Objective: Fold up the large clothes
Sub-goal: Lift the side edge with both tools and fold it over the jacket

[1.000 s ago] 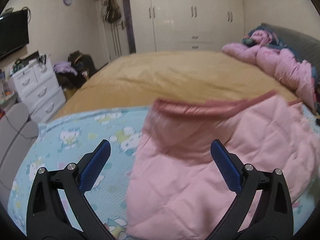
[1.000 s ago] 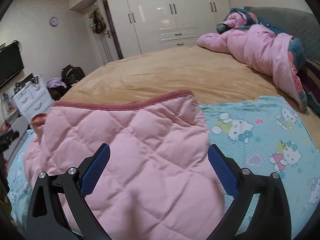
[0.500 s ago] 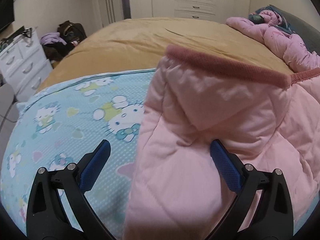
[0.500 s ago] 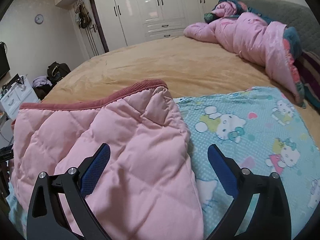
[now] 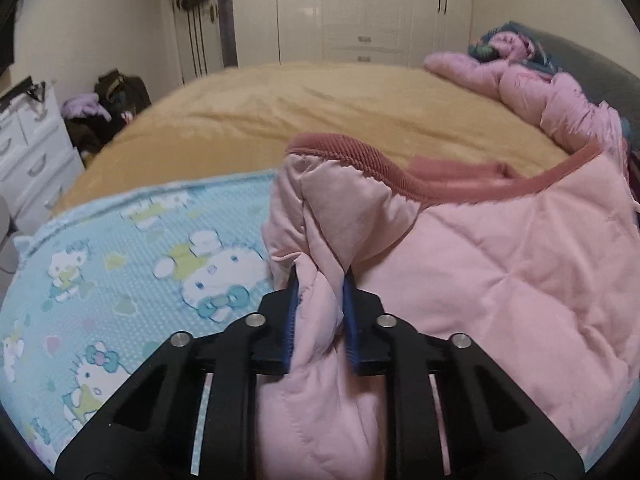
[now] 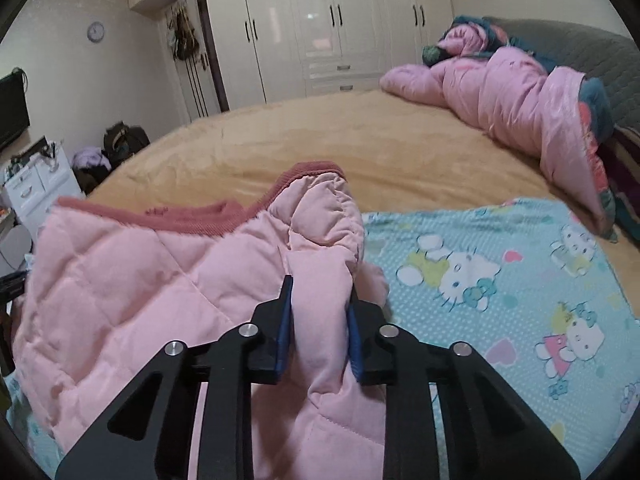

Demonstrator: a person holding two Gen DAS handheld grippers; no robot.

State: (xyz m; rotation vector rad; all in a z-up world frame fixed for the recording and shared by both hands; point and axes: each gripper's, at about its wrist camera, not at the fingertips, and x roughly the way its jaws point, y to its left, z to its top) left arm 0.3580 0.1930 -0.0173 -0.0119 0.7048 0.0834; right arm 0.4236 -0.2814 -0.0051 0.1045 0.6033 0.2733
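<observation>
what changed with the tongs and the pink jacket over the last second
Both tongs went from wide open to shut on the pink quilted jacket: the left tongs now pinch its left edge, the right tongs its right edge, each just below the darker ribbed hem. The fabric bunches up at both grips. The cartoon-print blanket and the tan bedspread lie as before.

both wrist views close, low, facing wardrobe (image 5: 360,12); share bed (image 6: 360,148).
</observation>
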